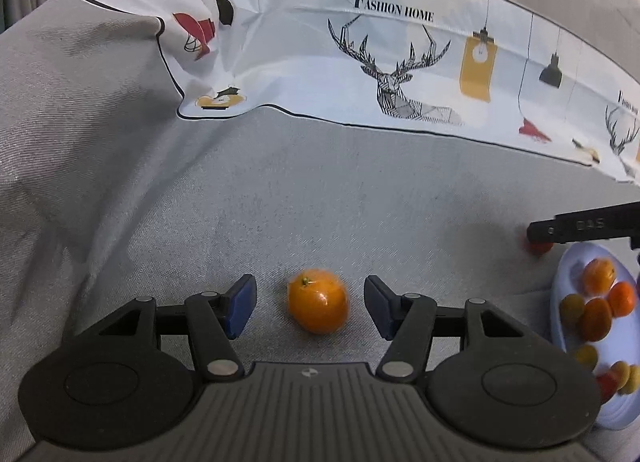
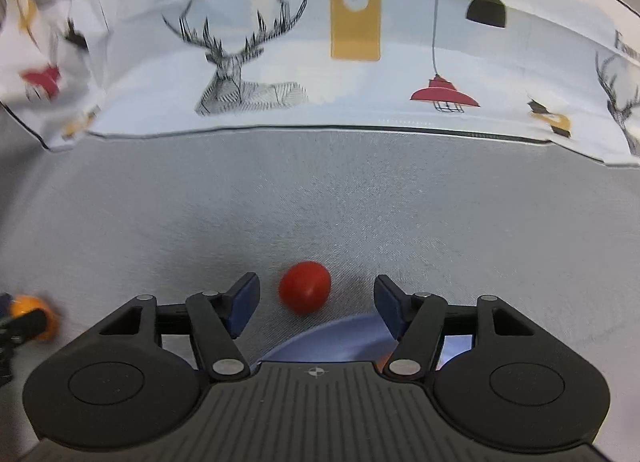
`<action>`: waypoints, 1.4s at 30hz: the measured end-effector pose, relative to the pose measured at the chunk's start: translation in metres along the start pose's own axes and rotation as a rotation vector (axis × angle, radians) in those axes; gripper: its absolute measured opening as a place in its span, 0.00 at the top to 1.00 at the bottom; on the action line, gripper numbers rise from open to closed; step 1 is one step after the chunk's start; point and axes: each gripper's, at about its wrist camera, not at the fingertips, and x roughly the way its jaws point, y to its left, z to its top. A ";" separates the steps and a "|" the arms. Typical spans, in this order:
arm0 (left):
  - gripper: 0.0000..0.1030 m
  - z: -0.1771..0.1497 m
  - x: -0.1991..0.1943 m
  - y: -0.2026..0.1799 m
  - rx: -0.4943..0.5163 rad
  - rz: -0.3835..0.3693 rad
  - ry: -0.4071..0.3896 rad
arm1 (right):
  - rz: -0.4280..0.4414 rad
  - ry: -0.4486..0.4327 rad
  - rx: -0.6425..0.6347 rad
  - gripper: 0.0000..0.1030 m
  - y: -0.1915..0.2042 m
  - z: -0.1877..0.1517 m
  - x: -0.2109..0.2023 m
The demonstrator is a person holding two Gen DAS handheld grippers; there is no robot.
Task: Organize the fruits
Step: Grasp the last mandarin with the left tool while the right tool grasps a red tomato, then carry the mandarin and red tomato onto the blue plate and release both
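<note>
Orange and round, a small citrus fruit point(image 1: 318, 301) lies on the grey cloth point(image 1: 320, 197), between the blue pads of my left gripper point(image 1: 311, 305). Both pads stand clear of it, with cloth showing on either side, so those jaws are apart and grip nothing. A green stem spot sits near the fruit's top.

My right gripper point(image 2: 314, 302) likewise straddles a red tomato-like fruit point(image 2: 305, 292) without touching it; the fruit sits nearer the left pad, and the jaws stand fairly wide. Just below that fruit, the rim of a pale blue plate point(image 2: 320, 342) shows under the gripper.

From the left wrist view the same plate point(image 1: 568, 282) lies at the right edge, holding several orange, yellow and red fruits point(image 1: 598, 310). Above it, a black finger of my other gripper reaches in over the red fruit.

Farther back, a white printed sheet point(image 1: 360, 61) with deer, lamps and the words "Fashion Home" lies across the grey cloth.
</note>
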 end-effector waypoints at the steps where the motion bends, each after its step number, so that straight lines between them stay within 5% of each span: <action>1: 0.42 0.000 0.002 0.001 0.003 0.001 0.004 | -0.011 0.002 -0.014 0.37 0.002 0.000 0.005; 3: 0.59 0.001 0.004 0.002 0.001 -0.013 0.018 | -0.031 0.009 -0.041 0.44 0.005 -0.001 0.012; 5: 0.62 0.002 0.004 0.003 0.002 -0.024 0.014 | -0.028 0.012 -0.056 0.69 0.006 -0.002 0.016; 14: 0.63 0.006 -0.012 0.001 0.001 -0.028 -0.023 | 0.021 -0.048 -0.019 0.70 0.007 -0.002 0.003; 24: 0.63 0.011 -0.058 -0.009 0.016 -0.067 -0.101 | 0.122 -0.208 0.064 0.70 -0.001 -0.009 -0.088; 33: 0.63 0.009 -0.101 -0.030 0.004 -0.127 -0.136 | 0.126 -0.293 0.105 0.70 -0.021 -0.062 -0.178; 42: 0.65 -0.004 -0.108 -0.069 0.036 -0.183 -0.087 | 0.075 -0.247 0.189 0.70 -0.052 -0.114 -0.185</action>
